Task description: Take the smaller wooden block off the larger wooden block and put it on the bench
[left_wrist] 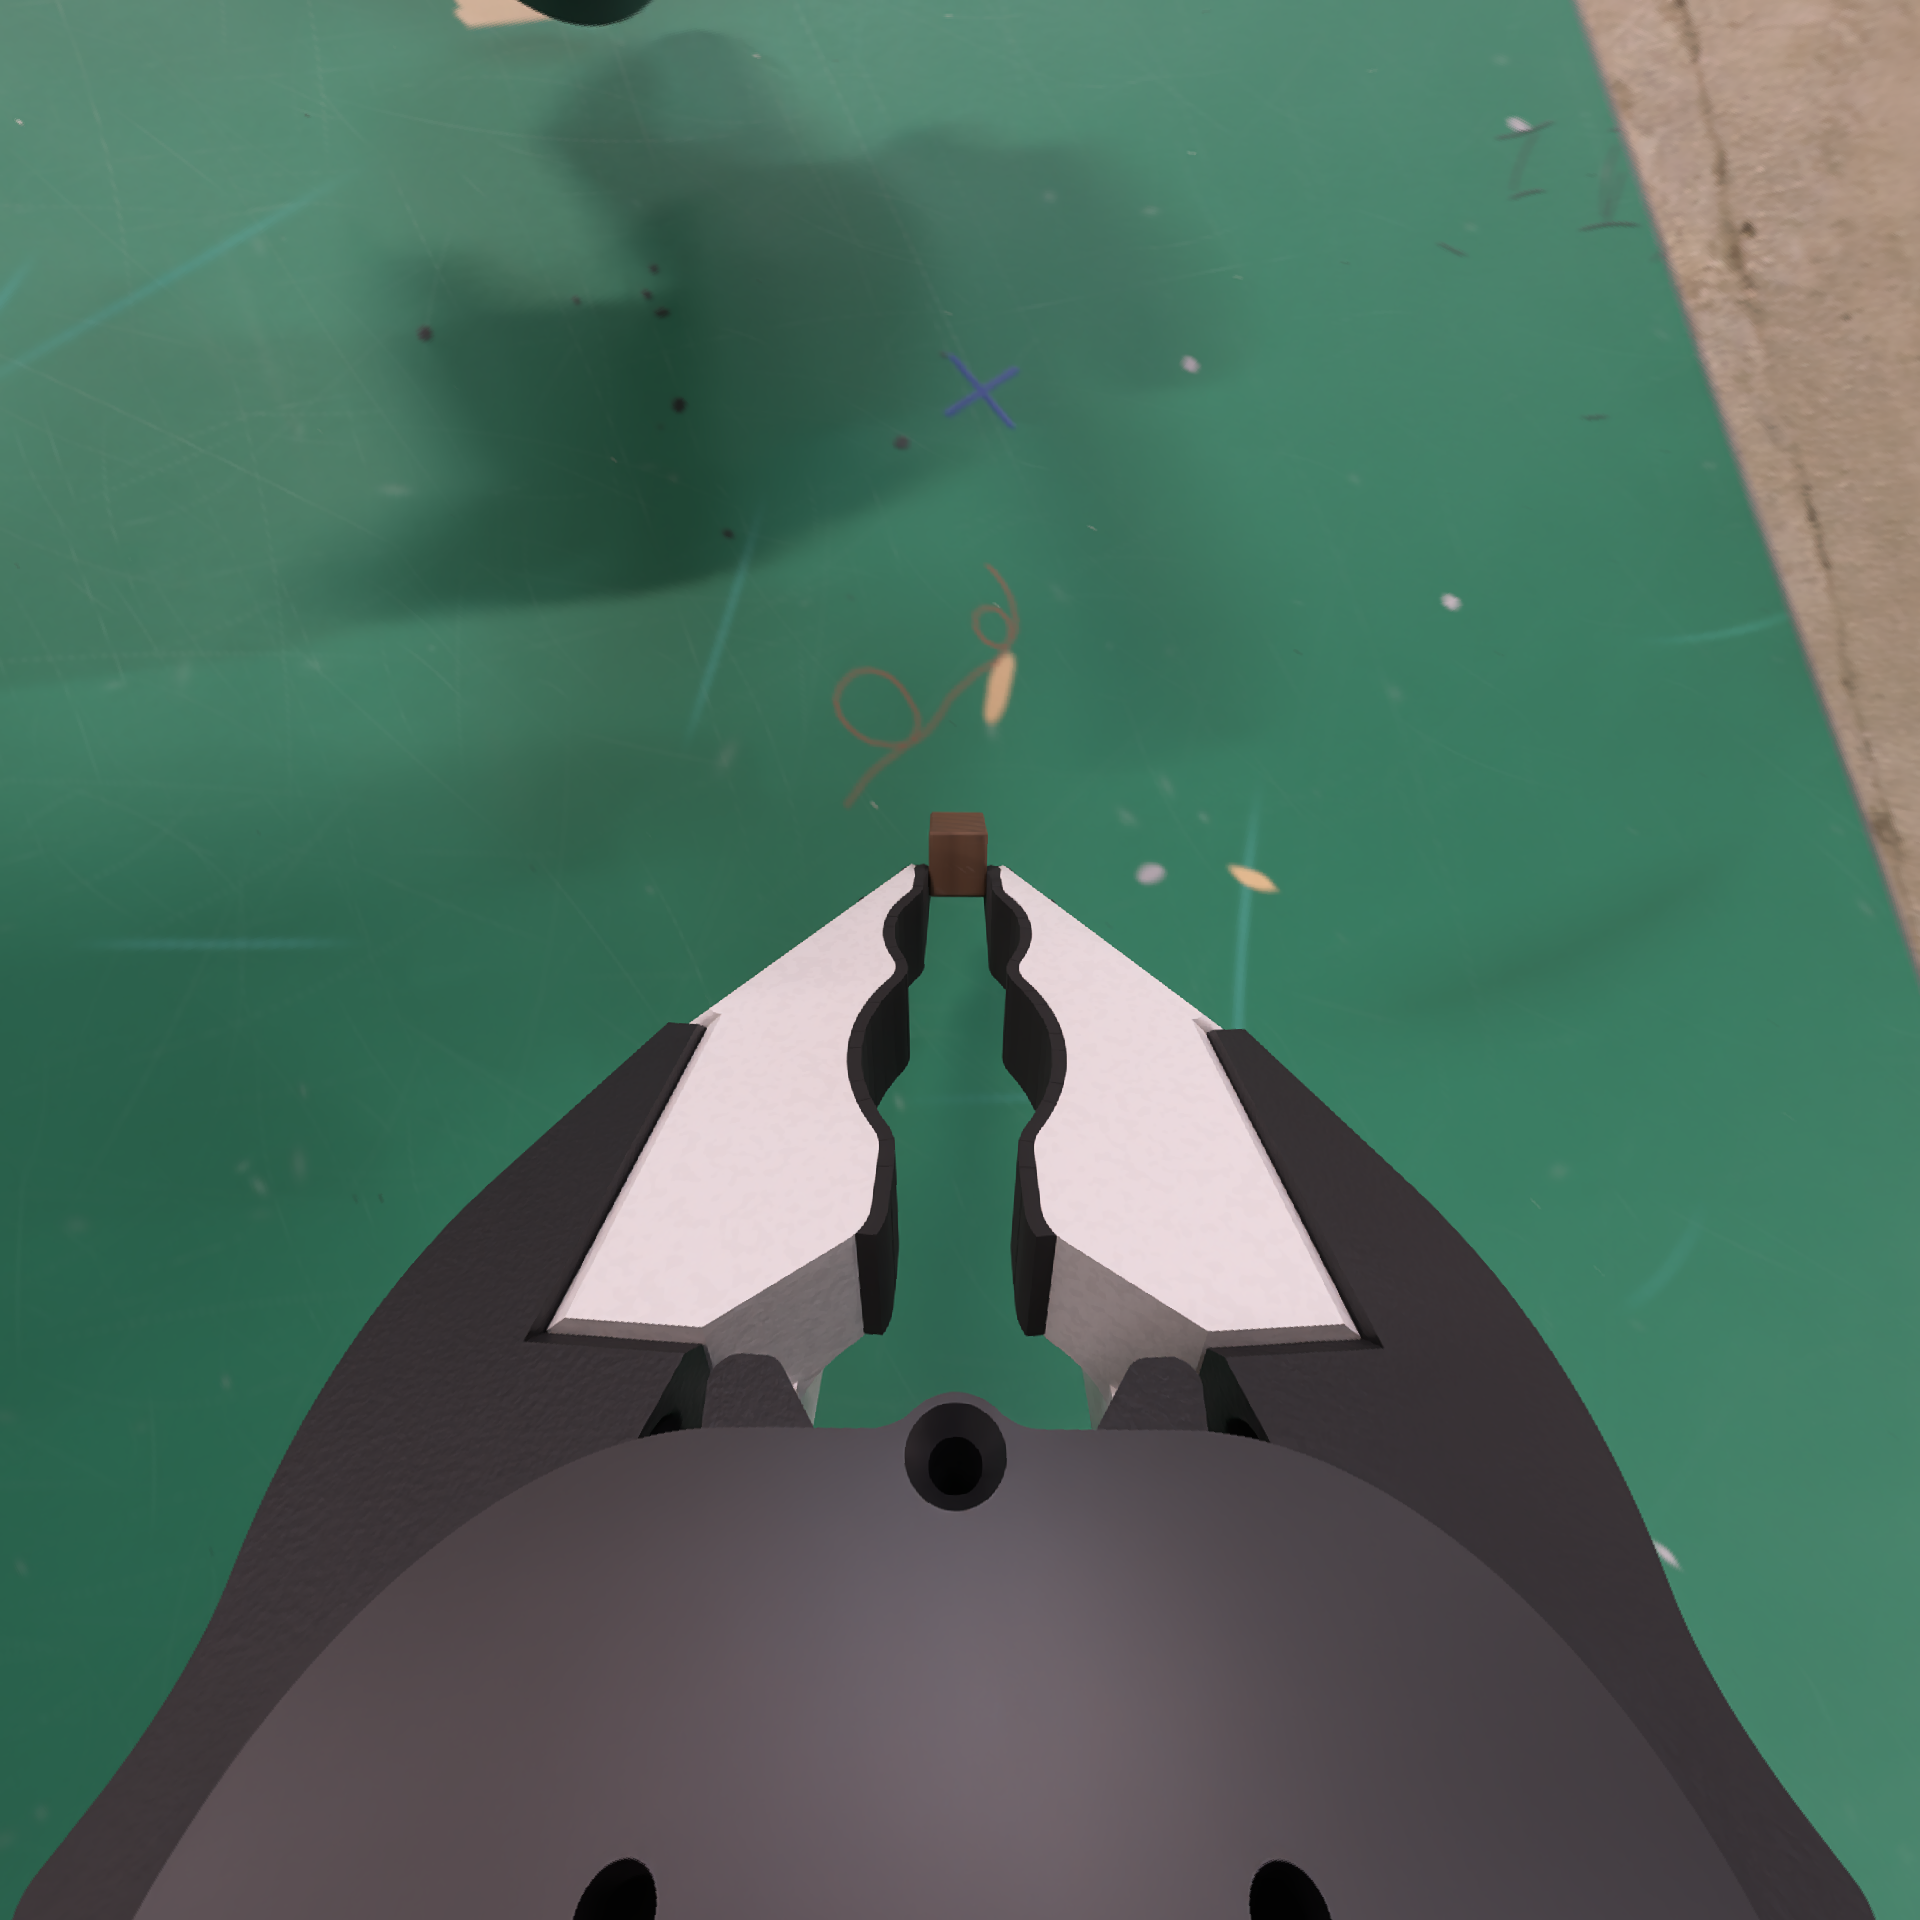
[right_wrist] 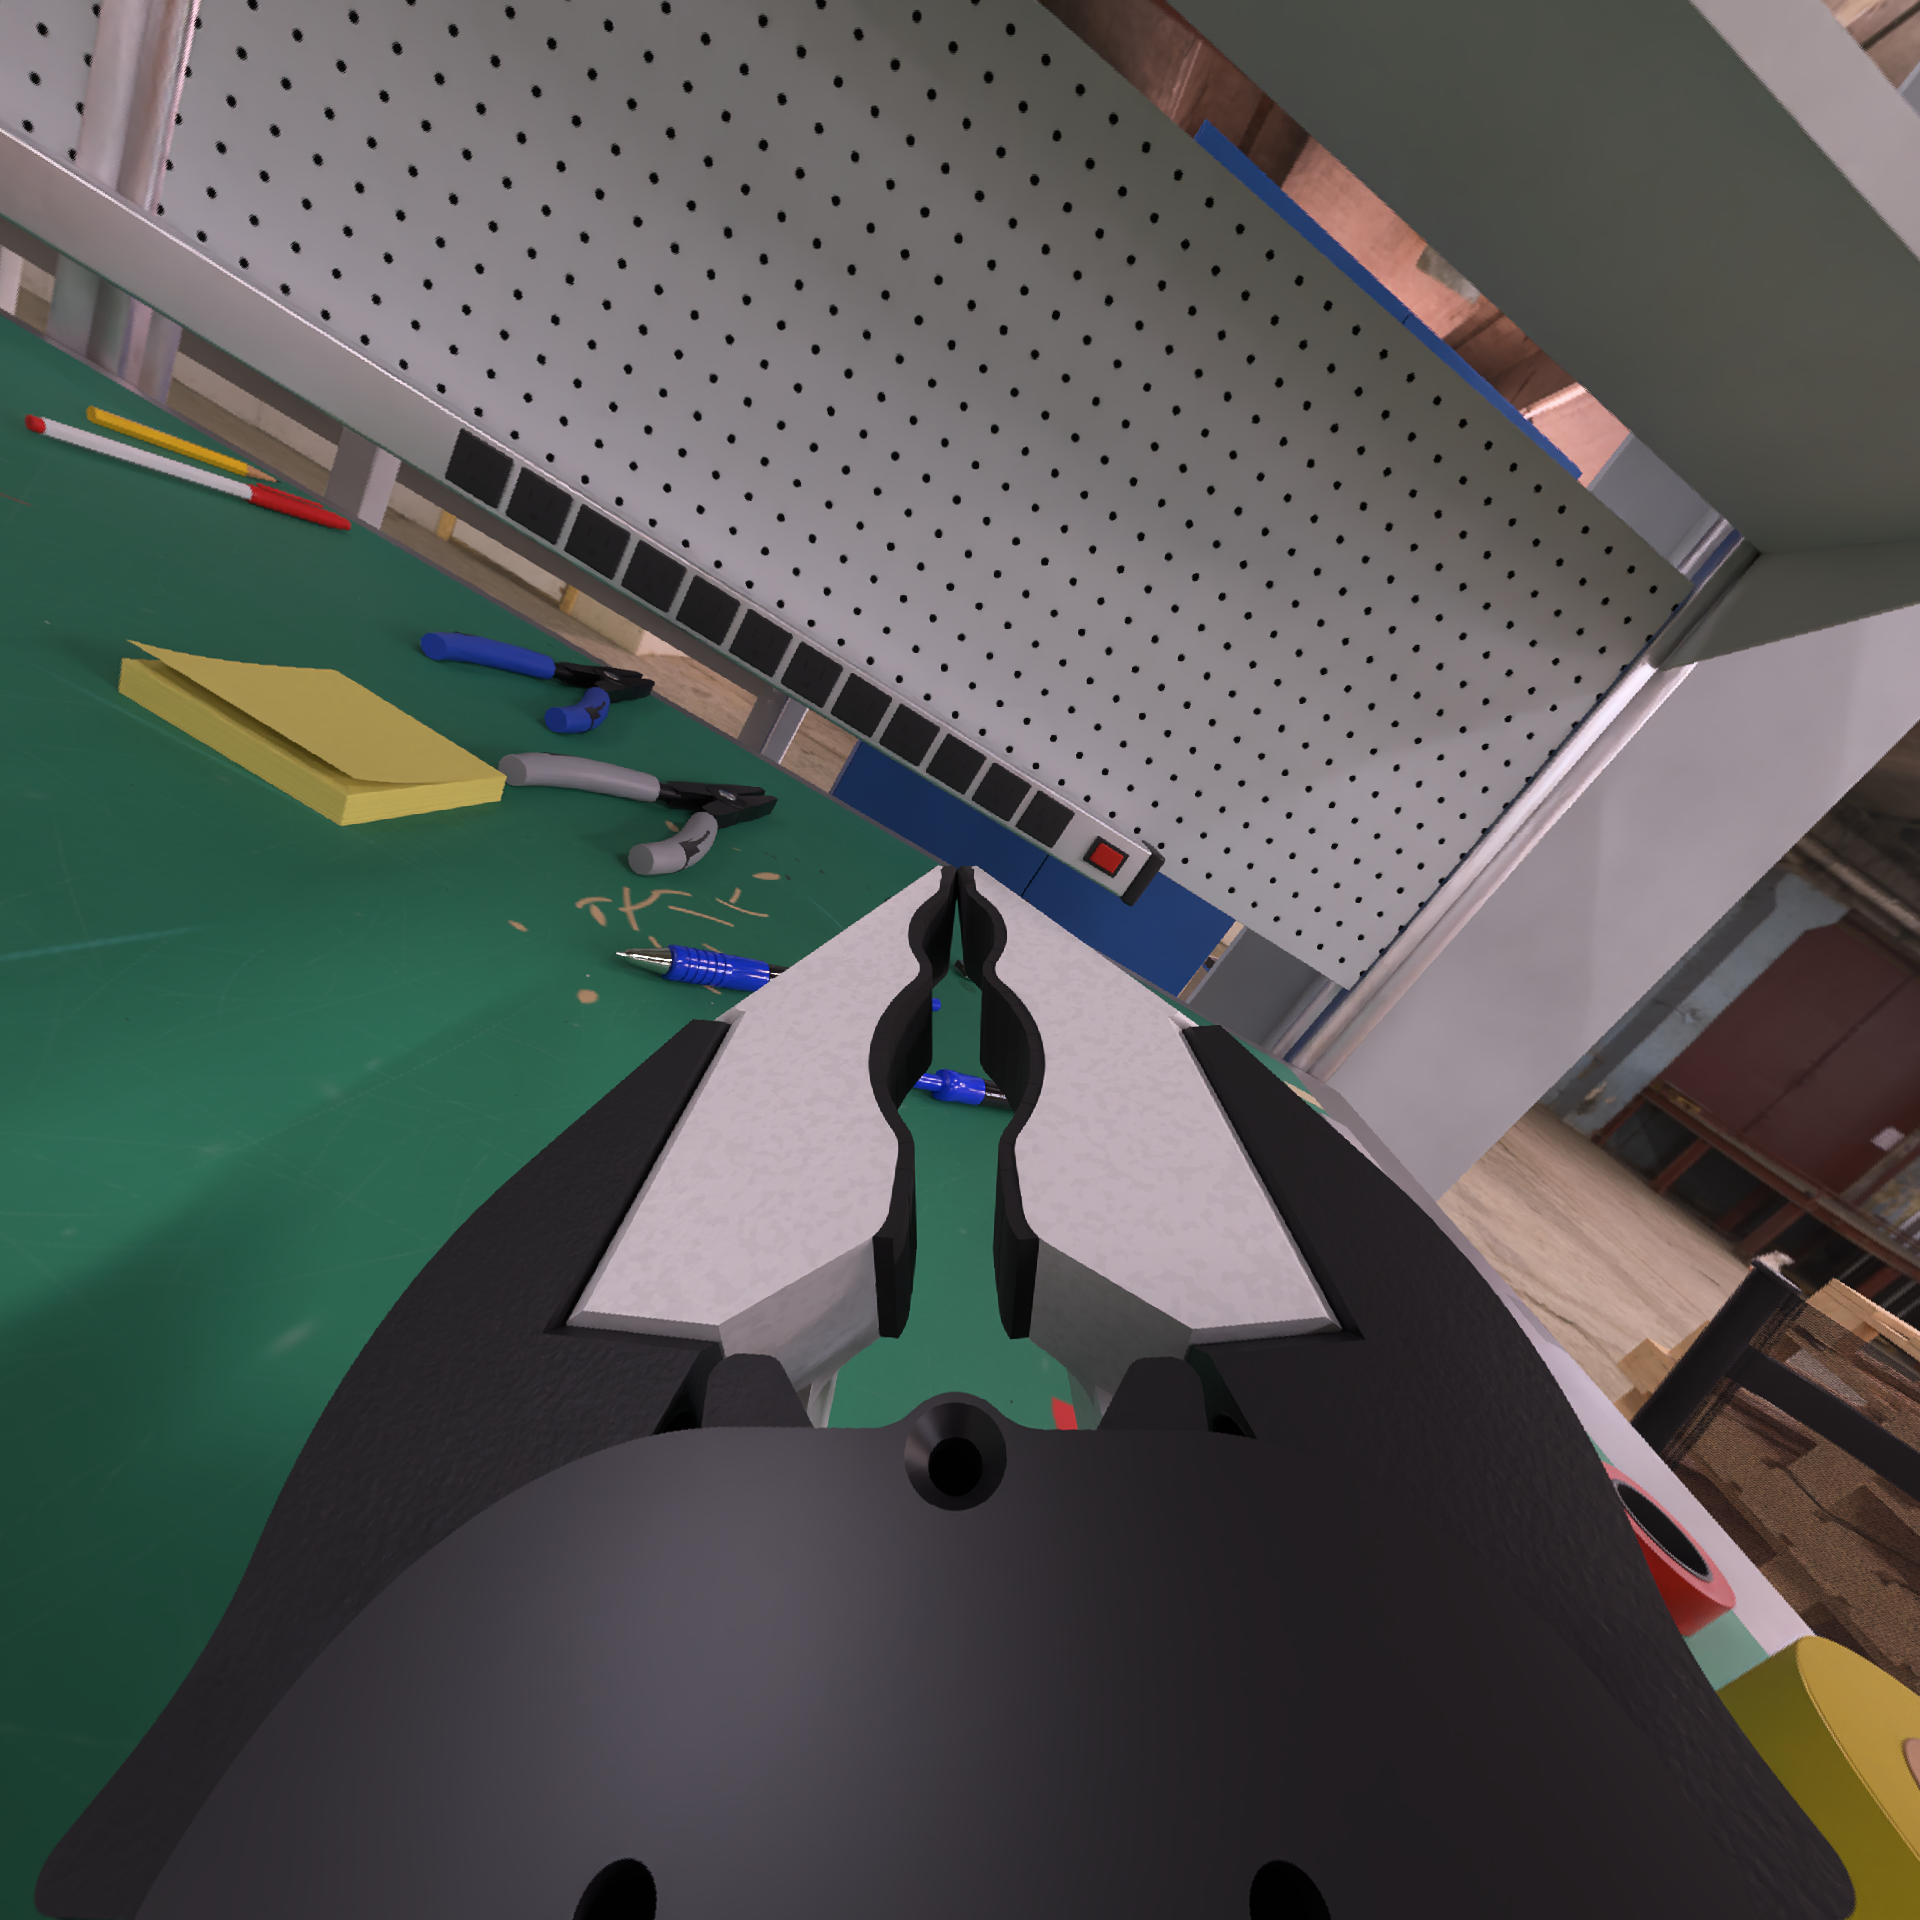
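In the left wrist view my left gripper (left_wrist: pixel 957 881) is shut on the smaller wooden block (left_wrist: pixel 957 847), a small dark brown cube pinched between the fingertips. It is held above the green bench mat (left_wrist: pixel 416 935). A pale sliver of wood under a dark shape at the top left edge (left_wrist: pixel 488 10) may be the larger block; I cannot tell. In the right wrist view my right gripper (right_wrist: pixel 957 878) is shut and empty, tilted over the bench and pointing toward the pegboard (right_wrist: pixel 935 364).
The bench edge and bare strip (left_wrist: pixel 1787 312) run along the right. The right wrist view shows a yellow pad (right_wrist: pixel 312 732), blue-handled pliers (right_wrist: pixel 535 670), grey-handled pliers (right_wrist: pixel 644 795), a blue pen (right_wrist: pixel 707 966), a red-and-white pen (right_wrist: pixel 187 473), a power strip (right_wrist: pixel 790 665) and a red tape roll (right_wrist: pixel 1673 1569).
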Tool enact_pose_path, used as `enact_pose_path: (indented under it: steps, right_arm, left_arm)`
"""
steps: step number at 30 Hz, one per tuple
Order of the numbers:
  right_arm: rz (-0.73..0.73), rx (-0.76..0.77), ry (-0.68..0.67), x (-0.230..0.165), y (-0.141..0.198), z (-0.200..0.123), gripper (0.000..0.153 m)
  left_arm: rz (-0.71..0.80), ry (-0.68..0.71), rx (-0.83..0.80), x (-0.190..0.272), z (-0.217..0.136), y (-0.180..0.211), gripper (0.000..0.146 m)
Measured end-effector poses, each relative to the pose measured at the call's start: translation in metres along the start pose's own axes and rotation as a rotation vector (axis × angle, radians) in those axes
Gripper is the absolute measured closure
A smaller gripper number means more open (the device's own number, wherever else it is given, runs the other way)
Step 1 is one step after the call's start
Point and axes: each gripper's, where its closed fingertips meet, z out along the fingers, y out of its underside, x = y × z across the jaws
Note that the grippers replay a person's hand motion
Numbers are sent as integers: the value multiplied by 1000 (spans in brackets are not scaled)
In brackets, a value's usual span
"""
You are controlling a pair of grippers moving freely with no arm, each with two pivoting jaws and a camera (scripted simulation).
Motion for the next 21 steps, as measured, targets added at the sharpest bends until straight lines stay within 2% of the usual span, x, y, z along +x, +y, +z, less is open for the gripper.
enact_pose_path:
  steps: [7,18,21]
  right_arm:
    - [-3,7,-13,-3,-2,-1,153]
    - [-5,8,-23,-5,-2,0,153]
    - [0,7,-22,-4,-2,1,153]
  left_arm:
    - [-7,-35,-46,-18,30,-7,136]
    - [-24,-61,-62,-23,42,-10,136]
    - [-19,-93,-20,-26,41,-12,98]
